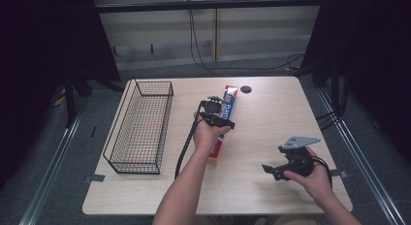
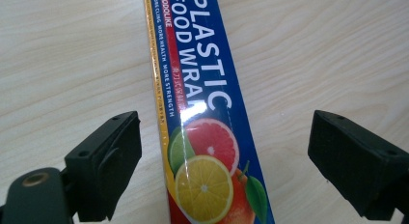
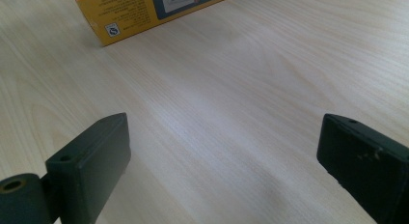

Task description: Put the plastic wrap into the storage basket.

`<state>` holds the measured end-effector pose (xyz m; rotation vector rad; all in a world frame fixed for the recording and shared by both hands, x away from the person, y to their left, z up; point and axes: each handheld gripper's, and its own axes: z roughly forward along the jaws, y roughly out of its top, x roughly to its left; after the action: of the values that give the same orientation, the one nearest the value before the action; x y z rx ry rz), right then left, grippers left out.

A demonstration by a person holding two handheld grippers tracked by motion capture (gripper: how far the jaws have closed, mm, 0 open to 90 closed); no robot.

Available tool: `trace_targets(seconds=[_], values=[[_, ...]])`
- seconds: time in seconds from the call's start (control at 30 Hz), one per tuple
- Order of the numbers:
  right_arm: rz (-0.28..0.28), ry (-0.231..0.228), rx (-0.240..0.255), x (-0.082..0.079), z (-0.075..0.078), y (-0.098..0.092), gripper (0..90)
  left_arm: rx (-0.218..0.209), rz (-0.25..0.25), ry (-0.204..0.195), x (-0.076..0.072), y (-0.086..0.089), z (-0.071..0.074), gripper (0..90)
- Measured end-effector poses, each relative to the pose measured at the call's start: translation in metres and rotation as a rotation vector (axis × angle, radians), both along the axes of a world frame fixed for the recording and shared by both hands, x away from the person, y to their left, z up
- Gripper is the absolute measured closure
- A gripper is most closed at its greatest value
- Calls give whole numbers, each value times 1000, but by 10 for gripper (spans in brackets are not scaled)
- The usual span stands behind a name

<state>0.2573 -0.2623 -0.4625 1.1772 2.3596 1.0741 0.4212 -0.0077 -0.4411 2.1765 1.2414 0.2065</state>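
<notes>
long blue plastic-wrap box (image 1: 224,119) flat on the table (image 1: 271,118), mid-table

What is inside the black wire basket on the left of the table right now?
Nothing shows inside the black wire basket: through its mesh only the light wooden table is visible. The long blue plastic food wrap box lies outside it, under the left gripper.

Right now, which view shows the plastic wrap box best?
The left gripper view: the plastic wrap box lies between the open jaws, untouched, label and fruit print readable. The high view shows its full length, partly behind the left gripper. The right gripper view catches one yellow end.
</notes>
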Motion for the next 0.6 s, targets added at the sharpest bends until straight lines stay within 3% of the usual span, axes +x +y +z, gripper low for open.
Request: trace_targets(seconds=[0.6], values=[[5,-1,12,1,1,0,46,22,39,13,15,-4,-11,205]])
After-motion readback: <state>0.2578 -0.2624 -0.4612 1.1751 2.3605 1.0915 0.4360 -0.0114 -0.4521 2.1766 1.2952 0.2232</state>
